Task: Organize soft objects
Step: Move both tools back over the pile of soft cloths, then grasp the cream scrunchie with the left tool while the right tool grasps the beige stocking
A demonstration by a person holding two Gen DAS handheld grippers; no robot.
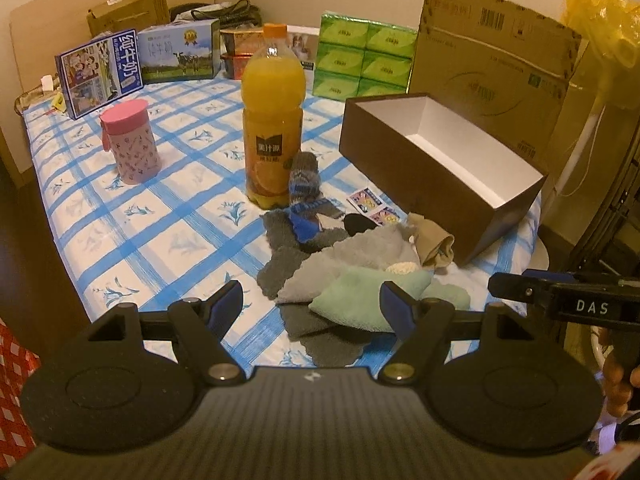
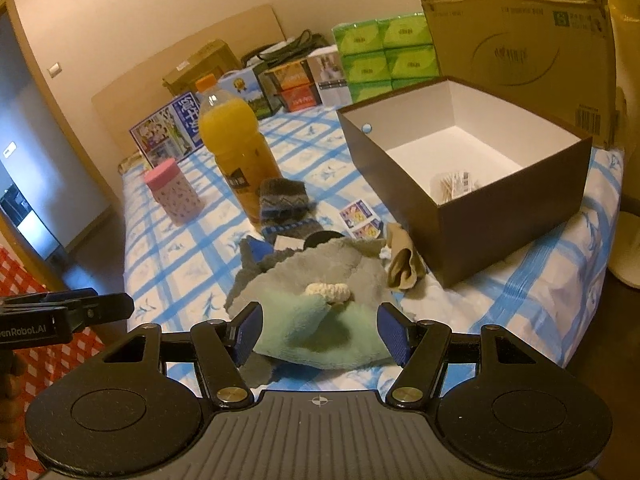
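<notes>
We held both tools over the near end of the heap, and neither had anything in it. The left gripper (image 1: 312, 304) stood wide, its blue pads clear of the cloth, with the mint-green sock (image 1: 360, 300) showing in the gap between them. The right gripper (image 2: 322, 330) was spread a little less, and the same mint-green sock (image 2: 320, 334) lay between its pads, though we could not tell whether either pad touched it. Behind that sock lay the pale grey fleece cloth (image 2: 312, 266) with a small cream knitted piece (image 2: 330, 292) on it, then a dark grey cloth (image 1: 280, 256), a patterned blue-and-grey sock (image 1: 304, 180) leaning on the orange juice bottle (image 1: 272, 120), and a beige stocking (image 1: 434, 246) just beside the brown box (image 2: 508, 236). The box stood open, holding only some small packet in its corner. We judged the sorting hardly begun: this was the approach to a first pick. The next move called for lowering one gripper onto the mint-green sock, pinching a single layer so the fleece beneath did not come along, and carrying it over the box wall.
</notes>
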